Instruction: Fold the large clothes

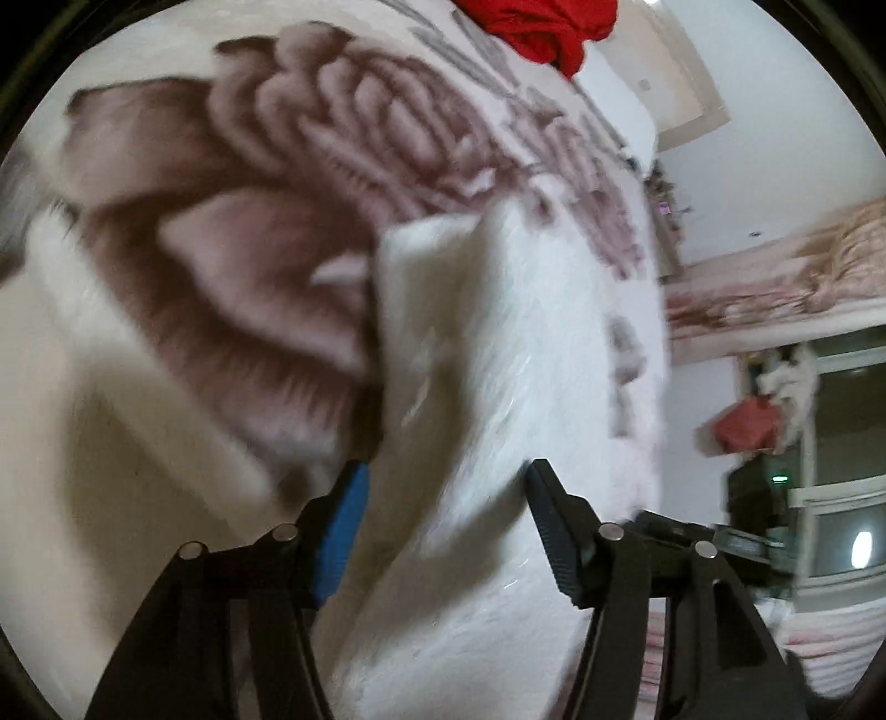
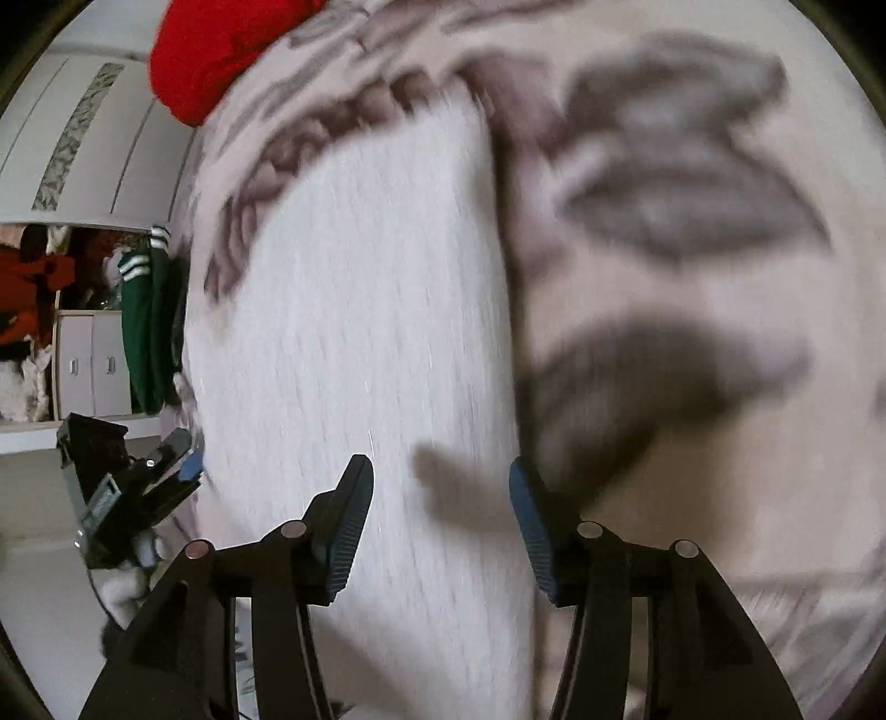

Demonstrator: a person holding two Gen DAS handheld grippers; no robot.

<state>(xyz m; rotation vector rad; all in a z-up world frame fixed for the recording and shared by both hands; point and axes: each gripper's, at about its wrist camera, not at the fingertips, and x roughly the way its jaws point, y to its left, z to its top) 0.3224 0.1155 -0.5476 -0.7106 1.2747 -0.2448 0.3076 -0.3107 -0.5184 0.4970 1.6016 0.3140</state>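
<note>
**Lead:** Bedding first: what was under you?

**Me:** Cream plush blanket (image 1: 166,183) with a big mauve flower print covered the bed. A red garment (image 1: 545,25) lay bunched at its far end. Off to one side I had wardrobe doors and a green striped jacket (image 2: 145,310) hanging.

**Lead:** And the piece you were folding?

**Me:** It was a white fluffy garment (image 2: 360,310), lying on the blanket as a long band that ran away from both cameras. One long edge showed as a straight line against the flower print. Both views were smeared, so I couldn't tell which part of it I was seeing.

**Lead:** Fingers?

**Me:** The left gripper (image 1: 443,493) was spread wide, with white pile filling the gap and nothing pinched. The right gripper (image 2: 440,487) was spread too, above the same cloth. Whether its tips touched the fabric, I couldn't say.

**Lead:** How did you expect it to handle?

**Me:** Soft and limp, I judged, with no stiffness to carry a fold alone. The long pile looked thick, so probably bulky rather than heavy, and fairly slick against the plush beneath. I thought a shallow pinch would catch only fluff and slip.

**Lead:** So where would you have taken hold?

**Me:** At the straight edge, biting deep enough to trap the layers, one gripper toward each end so the span lifted evenly without sagging.
</note>
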